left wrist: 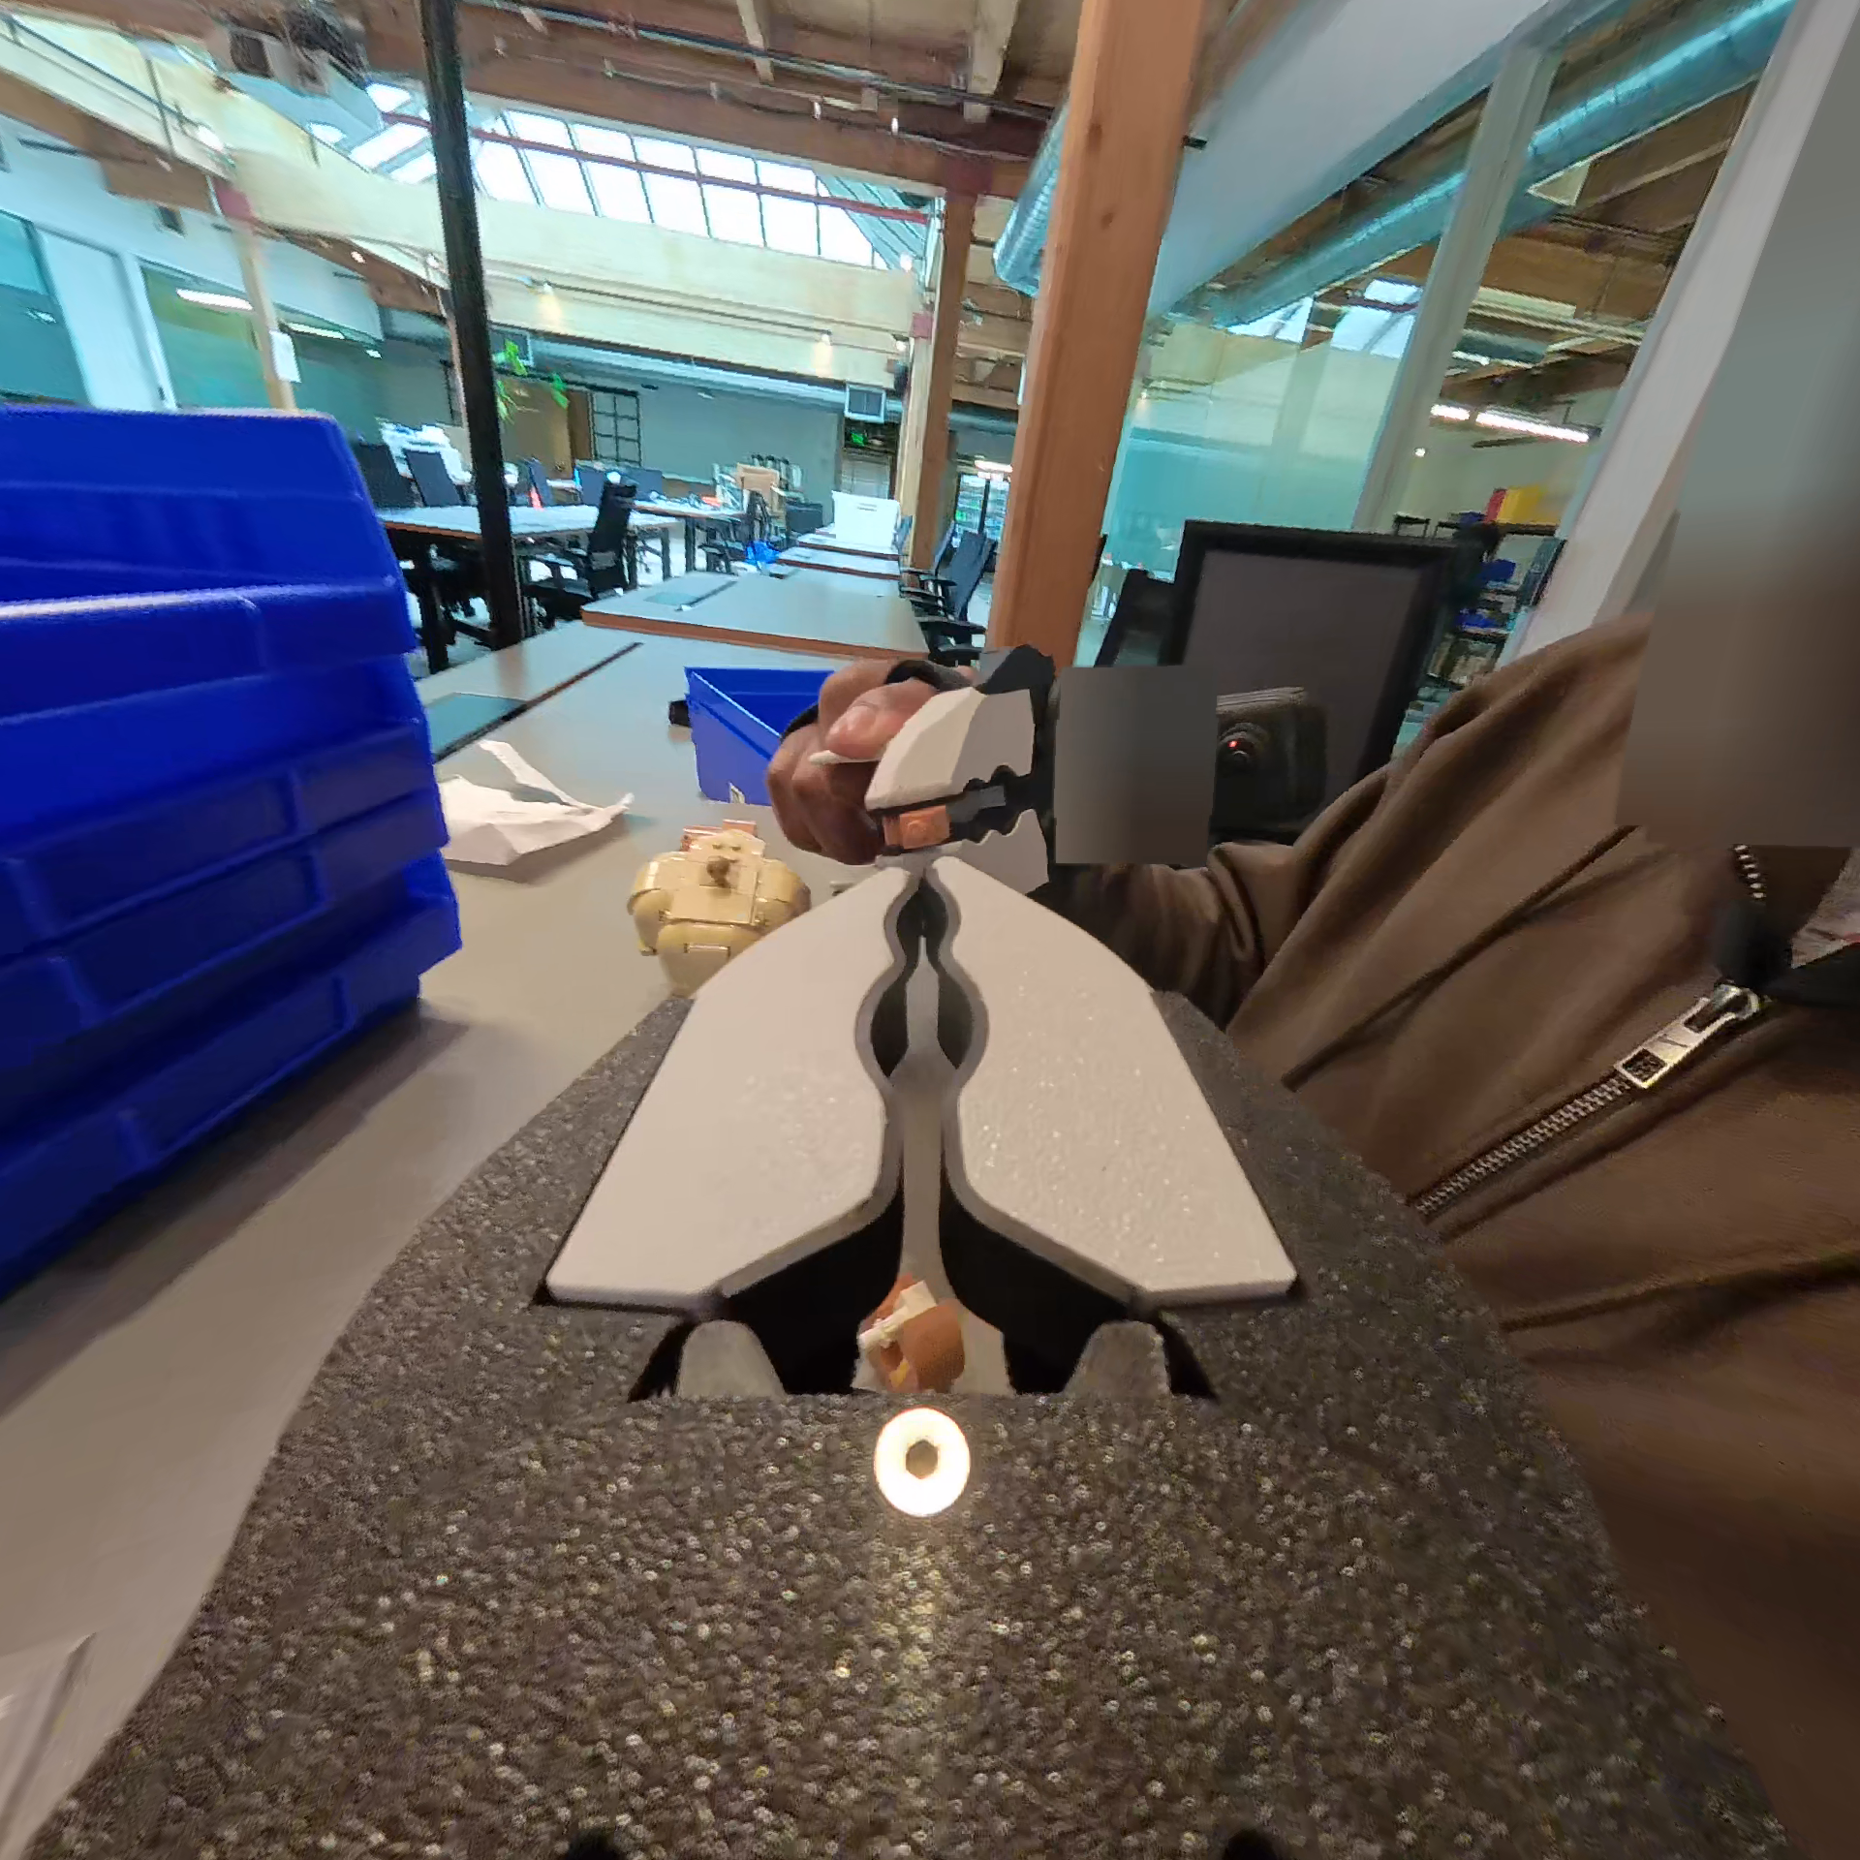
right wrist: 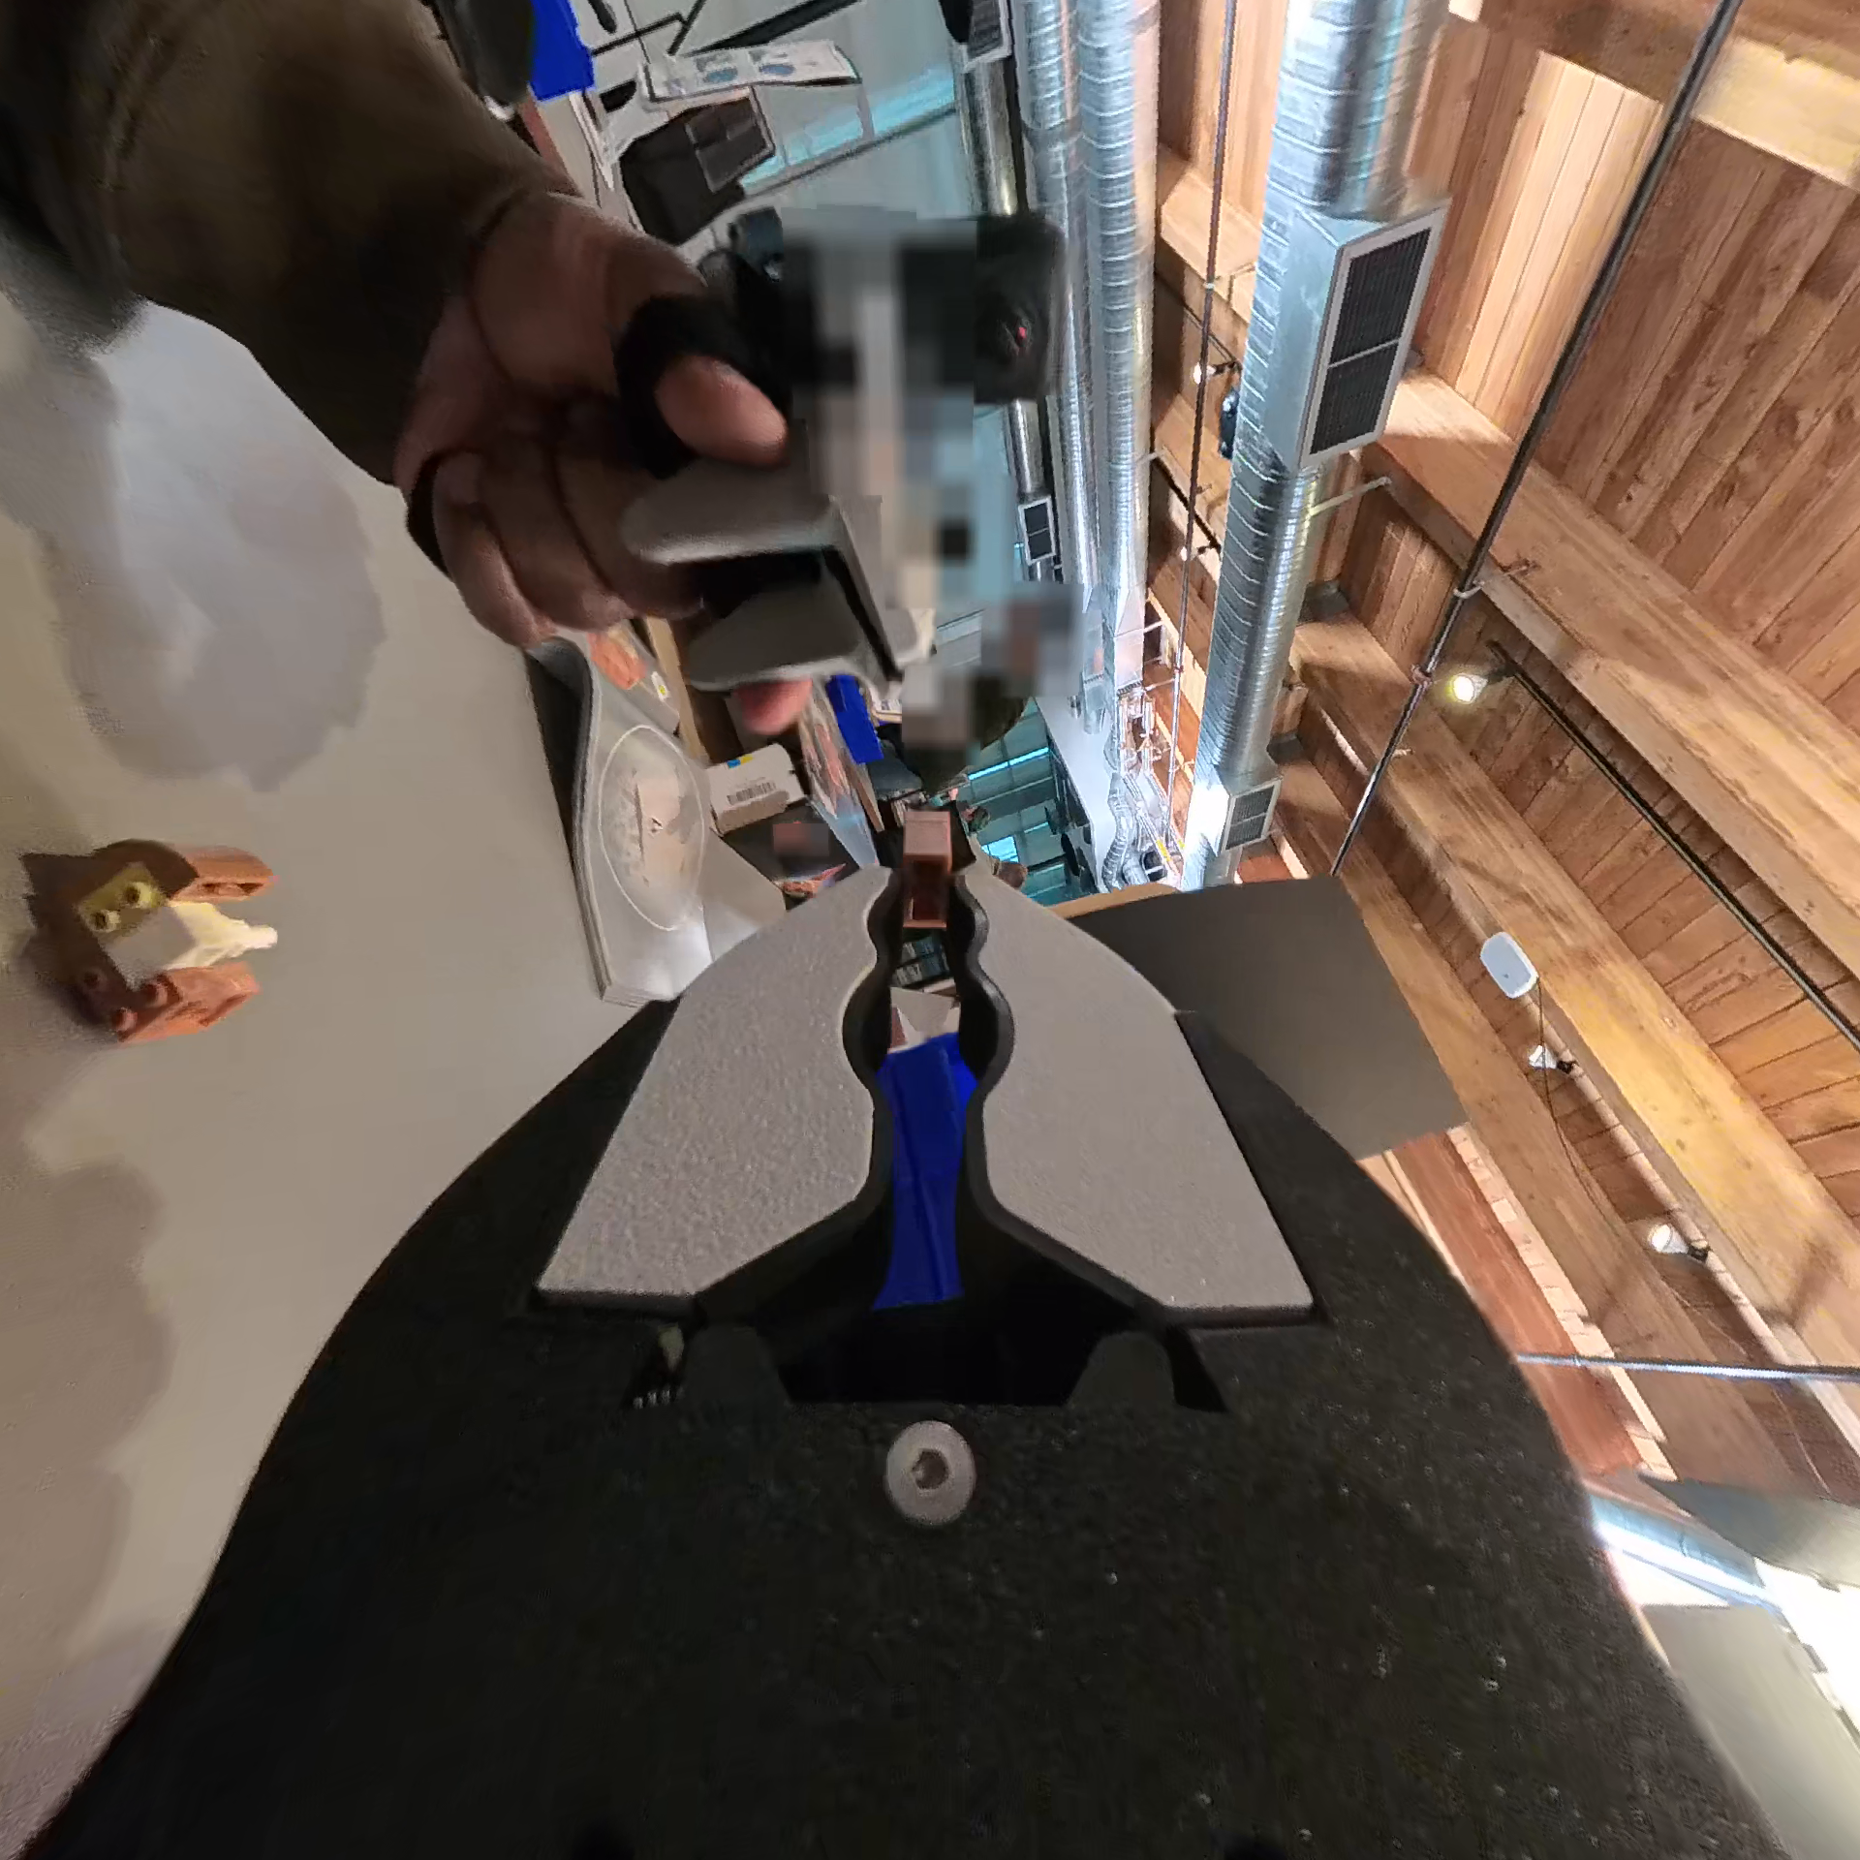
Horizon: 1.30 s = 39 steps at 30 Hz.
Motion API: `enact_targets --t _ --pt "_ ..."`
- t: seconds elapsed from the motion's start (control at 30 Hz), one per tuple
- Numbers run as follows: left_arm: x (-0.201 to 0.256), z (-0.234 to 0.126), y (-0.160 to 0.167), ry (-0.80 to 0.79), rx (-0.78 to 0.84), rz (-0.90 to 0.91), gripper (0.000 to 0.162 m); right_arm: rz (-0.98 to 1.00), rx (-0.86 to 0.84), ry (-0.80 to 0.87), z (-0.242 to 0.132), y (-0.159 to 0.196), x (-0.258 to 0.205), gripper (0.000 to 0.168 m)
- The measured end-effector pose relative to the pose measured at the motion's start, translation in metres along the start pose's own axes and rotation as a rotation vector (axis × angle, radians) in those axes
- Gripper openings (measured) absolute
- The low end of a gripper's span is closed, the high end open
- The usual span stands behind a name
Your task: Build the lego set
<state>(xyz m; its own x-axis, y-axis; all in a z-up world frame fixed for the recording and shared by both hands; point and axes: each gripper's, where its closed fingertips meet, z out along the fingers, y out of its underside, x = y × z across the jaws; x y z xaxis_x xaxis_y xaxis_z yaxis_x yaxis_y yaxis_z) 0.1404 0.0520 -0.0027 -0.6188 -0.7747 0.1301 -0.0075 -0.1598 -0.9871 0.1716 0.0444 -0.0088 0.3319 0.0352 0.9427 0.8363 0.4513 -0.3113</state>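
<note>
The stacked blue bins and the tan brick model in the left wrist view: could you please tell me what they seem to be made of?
The stacked blue bins look like moulded plastic, semi-gloss: uniform colour, ribbed walls, soft highlights. The tan brick model looks like glossy hard plastic: small separate bricks with rounded, shiny faces.

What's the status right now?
Right gripper shut on brown brick, raised. Left gripper shut, apparently empty. Tan model on table. Nothing in the way.

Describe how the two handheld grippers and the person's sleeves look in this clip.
Both match: the left gripper and right gripper each have two light grey, grainy fingers with wavy black-lined inner edges, on a black speckled body with a round screw. The person wears a brown zip jacket with a metal zipper.
</note>
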Motion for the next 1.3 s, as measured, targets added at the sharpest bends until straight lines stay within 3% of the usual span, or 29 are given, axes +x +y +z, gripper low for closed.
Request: enact_targets --t 0.2,0.5,0.77,1.3 --pt "0.007 0.023 0.017 0.029 -0.084 -0.006 0.011 -0.014 0.018 -0.031 0.006 -0.007 -0.012 0.008" --pt "-0.002 0.023 0.019 -0.086 -0.108 0.119 0.016 -0.114 -0.008 0.033 0.008 -0.006 -0.01 0.008" --pt "-0.01 0.018 0.012 -0.016 0.023 -0.358 0.016 -0.441 -0.119 0.136 0.012 0.005 -0.009 0.008" --pt "-0.013 0.025 0.025 -0.043 0.027 -0.56 0.01 -0.656 -0.17 0.185 0.015 0.005 -0.012 0.008"
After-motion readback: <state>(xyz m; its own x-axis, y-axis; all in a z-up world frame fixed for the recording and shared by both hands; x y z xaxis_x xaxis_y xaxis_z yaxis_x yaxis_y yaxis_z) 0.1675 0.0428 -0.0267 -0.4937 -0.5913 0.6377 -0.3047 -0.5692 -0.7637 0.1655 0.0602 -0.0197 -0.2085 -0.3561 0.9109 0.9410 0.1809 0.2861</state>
